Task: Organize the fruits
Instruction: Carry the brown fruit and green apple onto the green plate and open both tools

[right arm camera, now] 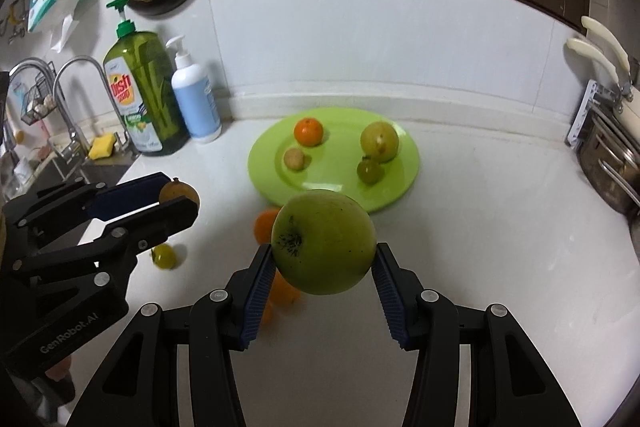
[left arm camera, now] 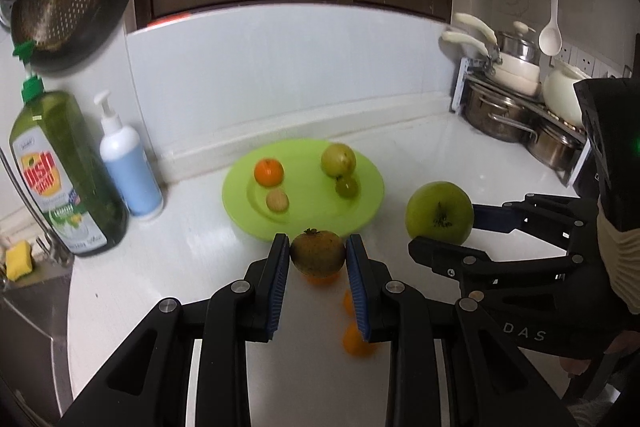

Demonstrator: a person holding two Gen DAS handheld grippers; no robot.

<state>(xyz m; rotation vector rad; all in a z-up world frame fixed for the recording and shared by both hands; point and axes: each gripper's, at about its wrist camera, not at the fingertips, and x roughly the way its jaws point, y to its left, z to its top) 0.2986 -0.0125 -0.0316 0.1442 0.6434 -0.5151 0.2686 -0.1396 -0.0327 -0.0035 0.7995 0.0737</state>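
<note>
two handheld grippers hover above a white kitchen bench [right arm camera: 480,227]: the left gripper [left arm camera: 318,255], jaws clamped on a small brownish round fruit [left arm camera: 317,253], the right gripper [right arm camera: 324,259] squeezing a large green apple [right arm camera: 324,241], both just short of a lime-green plate [right arm camera: 336,191] bearing four small fruits.

Both grippers are matte black plastic linkages, jointed with round silver pins. The left gripper [left arm camera: 318,255] carries ribbed blue pads on the inner faces of its fingers [left arm camera: 276,267], and white lettering reading "GenRobot.AI" on its body. The right gripper [right arm camera: 324,267] has the same blue ribbed pads, white letters "DAS", a green light, and a beige knitted cuff [left arm camera: 618,267] behind it.
</note>
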